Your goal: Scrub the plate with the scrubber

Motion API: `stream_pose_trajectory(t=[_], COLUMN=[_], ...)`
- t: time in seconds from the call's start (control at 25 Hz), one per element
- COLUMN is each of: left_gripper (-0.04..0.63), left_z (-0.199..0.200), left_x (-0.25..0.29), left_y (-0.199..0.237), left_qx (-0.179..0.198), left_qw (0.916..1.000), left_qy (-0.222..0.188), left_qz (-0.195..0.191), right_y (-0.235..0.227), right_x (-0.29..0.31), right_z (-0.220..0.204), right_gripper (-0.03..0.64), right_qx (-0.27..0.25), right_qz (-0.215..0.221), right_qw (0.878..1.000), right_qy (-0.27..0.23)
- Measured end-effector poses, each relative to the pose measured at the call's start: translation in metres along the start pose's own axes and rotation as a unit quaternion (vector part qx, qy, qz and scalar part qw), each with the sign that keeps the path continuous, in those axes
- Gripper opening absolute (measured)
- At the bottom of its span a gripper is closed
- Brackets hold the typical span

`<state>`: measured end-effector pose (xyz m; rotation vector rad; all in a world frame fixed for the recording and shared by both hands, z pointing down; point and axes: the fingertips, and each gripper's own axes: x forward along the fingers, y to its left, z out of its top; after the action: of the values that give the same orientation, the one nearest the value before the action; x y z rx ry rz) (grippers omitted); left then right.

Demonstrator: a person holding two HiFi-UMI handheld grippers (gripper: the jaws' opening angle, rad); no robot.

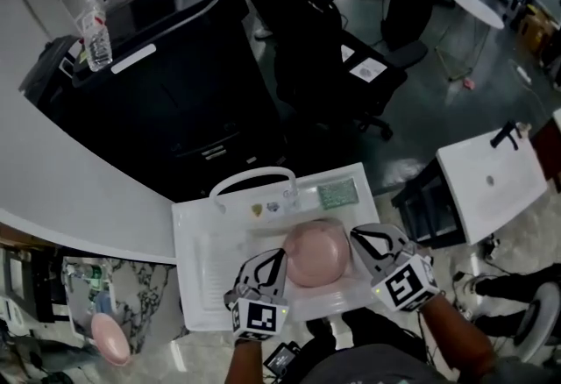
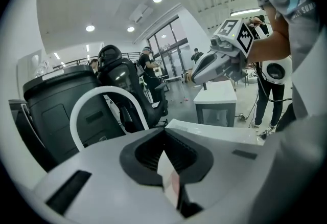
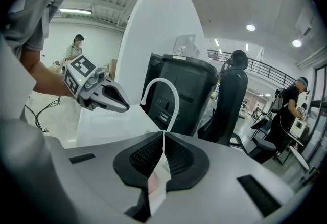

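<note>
A pink plate [image 1: 316, 252] hangs over the white sink basin [image 1: 203, 268], held at both sides. My left gripper [image 1: 279, 263] is shut on its left rim, and my right gripper [image 1: 358, 242] is shut on its right rim. In the left gripper view the plate's thin pink-white edge [image 2: 171, 179] stands between the shut jaws of that gripper [image 2: 164, 149]. The right gripper view shows the same edge [image 3: 156, 182] pinched in its gripper [image 3: 163, 138]. A green scrubber [image 1: 337, 194] lies on the basin's far ledge, beyond the plate and touched by neither gripper.
A white arched faucet [image 1: 252, 174] stands at the basin's back edge. Behind it is a black bin [image 1: 175, 67] with a water bottle [image 1: 95, 32] on top. An office chair [image 1: 307, 32] and a white table [image 1: 491, 172] lie further off.
</note>
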<state>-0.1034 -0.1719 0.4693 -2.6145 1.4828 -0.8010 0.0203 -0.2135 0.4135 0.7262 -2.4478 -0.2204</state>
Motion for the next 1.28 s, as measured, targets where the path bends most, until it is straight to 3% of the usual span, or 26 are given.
stream_pose_trajectory(t=[0.28, 0.6, 0.72, 1.04, 1.28], left_gripper=[0.003, 0.003, 0.005, 0.045, 0.141], left_z=[-0.062, -0.136, -0.159, -0.223, -0.261], left_x=[0.040, 0.076, 0.085, 0.107, 0.114], left_y=[-0.007, -0.018, -0.024, -0.045, -0.052], left_qx=[-0.038, -0.084, -0.103, -0.144, -0.190], left_qw=[0.9971, 0.9878, 0.9830, 0.9673, 0.9453], left_qy=[0.063, 0.127, 0.148, 0.204, 0.262], left_qz=[-0.019, -0.031, -0.035, -0.044, -0.040], right_y=[-0.013, -0.022, -0.024, -0.026, -0.026], right_x=[0.038, 0.088, 0.107, 0.148, 0.161], right_z=[-0.035, -0.082, -0.100, -0.149, -0.174], right_gripper=[0.032, 0.037, 0.105, 0.144, 0.163], right_qx=[0.010, 0.020, 0.023, 0.008, 0.000], right_qz=[0.028, 0.062, 0.074, 0.100, 0.110], right_qw=[0.999, 0.997, 0.995, 0.991, 0.988], right_qy=[0.021, 0.046, 0.058, 0.084, 0.106])
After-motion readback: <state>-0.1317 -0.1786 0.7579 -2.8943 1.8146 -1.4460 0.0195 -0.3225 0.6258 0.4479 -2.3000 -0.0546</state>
